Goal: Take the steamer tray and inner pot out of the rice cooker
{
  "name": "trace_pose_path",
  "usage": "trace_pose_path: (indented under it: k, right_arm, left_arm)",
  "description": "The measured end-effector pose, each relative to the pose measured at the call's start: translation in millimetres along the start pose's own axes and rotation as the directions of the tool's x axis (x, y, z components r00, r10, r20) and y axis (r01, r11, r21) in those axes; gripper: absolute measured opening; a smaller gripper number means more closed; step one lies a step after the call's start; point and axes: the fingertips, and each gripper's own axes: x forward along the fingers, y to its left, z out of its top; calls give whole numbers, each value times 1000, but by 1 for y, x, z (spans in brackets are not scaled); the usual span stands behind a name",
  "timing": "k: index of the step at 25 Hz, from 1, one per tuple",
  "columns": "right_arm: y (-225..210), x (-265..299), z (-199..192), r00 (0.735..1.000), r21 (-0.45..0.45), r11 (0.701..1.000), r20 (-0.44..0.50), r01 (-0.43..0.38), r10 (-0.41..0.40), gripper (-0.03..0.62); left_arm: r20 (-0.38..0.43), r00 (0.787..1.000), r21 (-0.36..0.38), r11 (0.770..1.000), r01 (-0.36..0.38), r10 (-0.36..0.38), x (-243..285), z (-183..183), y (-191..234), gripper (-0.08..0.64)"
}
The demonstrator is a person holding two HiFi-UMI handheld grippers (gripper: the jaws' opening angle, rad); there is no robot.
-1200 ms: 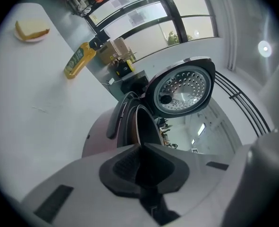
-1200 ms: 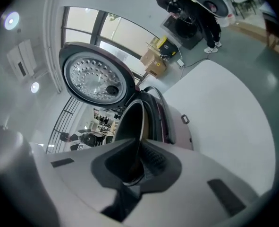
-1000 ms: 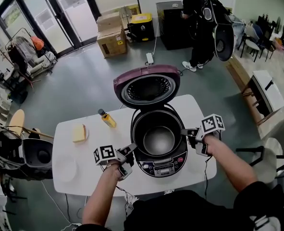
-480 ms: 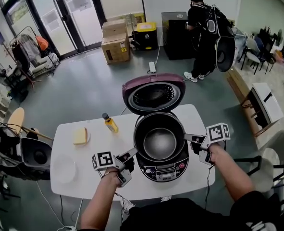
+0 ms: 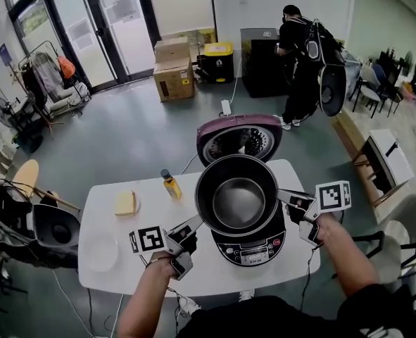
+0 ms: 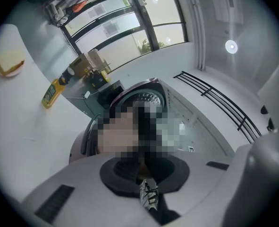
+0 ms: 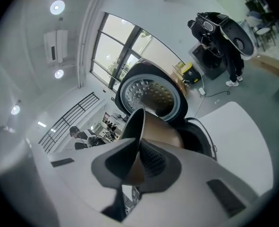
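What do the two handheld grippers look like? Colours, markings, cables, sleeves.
The left gripper and right gripper: black handheld bodies, each with a white cube of black square markers. Jaws pale grey with dark textured pads. A thin cable hangs below the right one. Forearms bare; black top.

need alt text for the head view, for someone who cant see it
The left gripper and right gripper clamp the inner pot by opposite sides of its rim, holding it above the open rice cooker on a white table. A yellow bottle sits at the left.

Black-white marker cubes [image 5: 150, 239] [image 5: 333, 196], dark top [image 5: 278, 317]
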Motion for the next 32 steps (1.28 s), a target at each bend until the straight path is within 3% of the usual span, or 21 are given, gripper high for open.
trace_pose_path:
  k: [4,8,11,16,24,32]
  right_arm:
    - [39,10,4,998,-16,998,25,-59,59,26]
    - [53,27,-8,1000,-9,1000,15,7,-7,28]
    - [70,50,-20,1000,-5,1000,8,-16,16,28]
    - [105,95,-42,998,-21,998,-18,-52,52,28]
    - [147,176,-89,992,-17,996,-91,-86,84,29]
    - [169,246,-138,987,-7,997,-139,-78,76,29]
  left_arm:
    - [36,999,79,996,-33,30,-27,20,-13,26]
    - [82,993,147,984,-101,90,-61,38,-12,28]
    - [108,984,167,973,-159,142,-92,46,1,28]
    - [137,982,126,981,-147,130,-144,52,13,29]
    - [185,961,89,971,-223,204,-235,68,55,30]
    - [162,952,60,960,-273,260,-304,71,104,34]
